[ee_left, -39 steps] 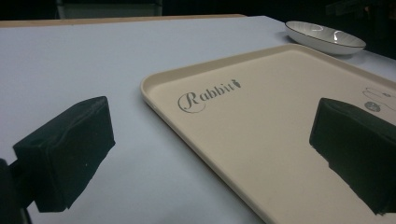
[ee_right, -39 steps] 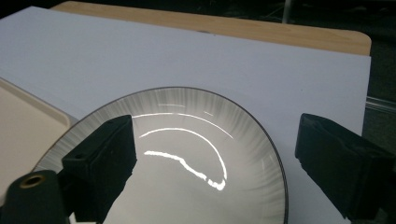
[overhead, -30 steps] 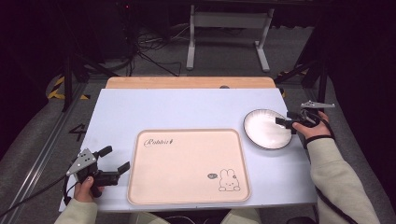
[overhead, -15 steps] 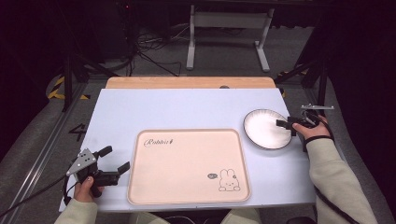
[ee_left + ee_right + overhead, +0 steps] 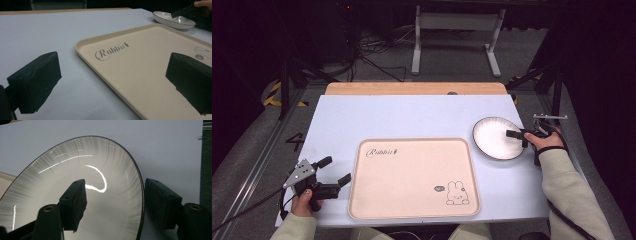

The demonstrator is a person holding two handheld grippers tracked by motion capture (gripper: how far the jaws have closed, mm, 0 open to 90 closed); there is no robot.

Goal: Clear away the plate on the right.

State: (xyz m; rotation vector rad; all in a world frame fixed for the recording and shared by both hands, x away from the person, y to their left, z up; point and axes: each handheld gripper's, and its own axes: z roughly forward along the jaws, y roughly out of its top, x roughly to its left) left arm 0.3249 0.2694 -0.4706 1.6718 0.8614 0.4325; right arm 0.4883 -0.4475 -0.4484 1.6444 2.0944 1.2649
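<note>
A: Right claw [image 5: 521,136] status?
B: Jaws apart, straddling the near-right rim of the plate [image 5: 492,137], one jaw inside, one outside. Plate sits on the surface [image 5: 402,115], right of the tray [image 5: 412,177].
A: Left claw [image 5: 332,175]?
B: Wide, holding nothing, just left of the tray.

dim surroundings, glare on plate [image 5: 75,170]

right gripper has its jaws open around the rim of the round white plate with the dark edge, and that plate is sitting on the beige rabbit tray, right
Not quite. The right gripper does straddle the rim of the round white plate with the dark edge, jaws open, but the plate sits on the pale blue table, beside the beige rabbit tray, not on it. The high view shows this.
</note>
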